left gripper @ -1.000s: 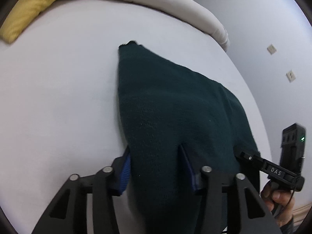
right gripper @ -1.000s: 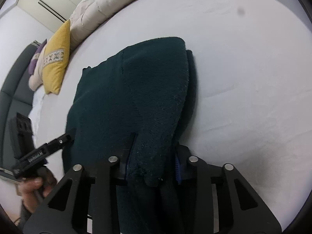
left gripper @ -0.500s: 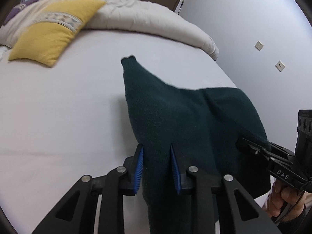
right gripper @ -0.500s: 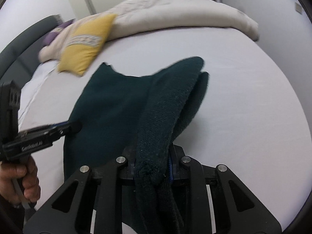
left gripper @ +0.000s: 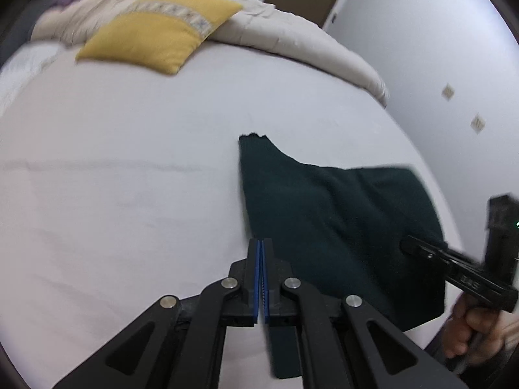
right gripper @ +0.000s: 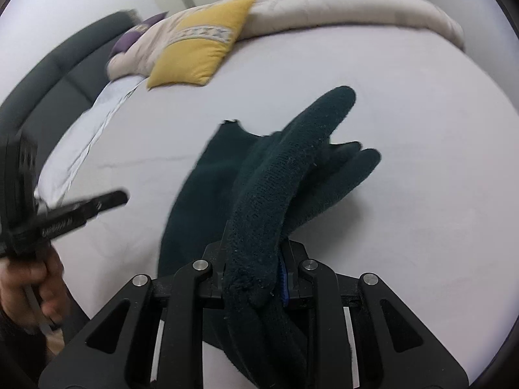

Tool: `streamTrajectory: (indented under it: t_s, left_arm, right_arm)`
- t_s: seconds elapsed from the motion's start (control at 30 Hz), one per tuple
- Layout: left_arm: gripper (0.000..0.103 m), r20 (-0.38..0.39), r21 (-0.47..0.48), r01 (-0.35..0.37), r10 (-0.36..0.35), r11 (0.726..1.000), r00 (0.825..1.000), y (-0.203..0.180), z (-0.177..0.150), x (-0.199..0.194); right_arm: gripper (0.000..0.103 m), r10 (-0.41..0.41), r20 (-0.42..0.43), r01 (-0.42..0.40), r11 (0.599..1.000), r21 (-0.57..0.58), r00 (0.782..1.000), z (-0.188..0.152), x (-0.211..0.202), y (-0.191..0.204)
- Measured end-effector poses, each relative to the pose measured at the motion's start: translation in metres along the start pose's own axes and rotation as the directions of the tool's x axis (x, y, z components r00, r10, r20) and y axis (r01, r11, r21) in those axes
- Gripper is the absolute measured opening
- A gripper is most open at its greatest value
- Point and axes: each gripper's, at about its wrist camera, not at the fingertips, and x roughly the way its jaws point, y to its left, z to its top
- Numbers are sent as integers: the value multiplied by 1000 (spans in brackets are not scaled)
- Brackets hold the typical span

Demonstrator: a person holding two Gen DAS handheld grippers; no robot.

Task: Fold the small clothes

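Left hand-held gripper [left gripper: 261, 253]: blue pads pressed together, nothing between them, just beside the near edge of the dark green knit sweater [left gripper: 327, 214] on the bed [left gripper: 129, 178]. Right hand-held gripper [right gripper: 253, 259]: clamped on a thick bunched fold of the sweater, lifted.

Dark green knit garment [right gripper: 266, 201] lies bunched, partly lifted off the bed.

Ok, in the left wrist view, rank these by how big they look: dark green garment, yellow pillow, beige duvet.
1. Dark green garment, largest, though nearest the camera.
2. and 3. Beige duvet and yellow pillow: too alike to rank; the pillow covers part of the duvet.
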Motion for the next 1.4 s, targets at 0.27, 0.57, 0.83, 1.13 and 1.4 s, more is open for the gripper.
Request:
streamTrajectory:
  t_s: [0.27, 0.57, 0.83, 1.13, 1.4]
  left_arm:
    - [73, -81, -116, 52, -62, 992, 995, 7, -9, 58]
    - [64, -140, -112, 94, -109, 989, 984, -5, -3, 101]
    - [47, -158, -138, 173, -194, 975, 968, 1, -2, 103]
    - [39, -134, -169, 221, -244, 961, 960, 8, -7, 96]
    - [34, -78, -149, 237, -251, 960, 965, 7, -6, 45]
  right_arm:
    - [33, 63, -21, -57, 970, 235, 998, -11, 24, -95]
    - [59, 142, -82, -121, 967, 226, 986, -19, 56, -119]
    - [32, 318, -101, -265, 897, 353, 943, -7, 91, -143]
    - [26, 295, -88, -257, 918, 302, 951, -14, 75, -142]
    - [23, 263, -33, -256, 956, 145, 964, 13, 33, -91]
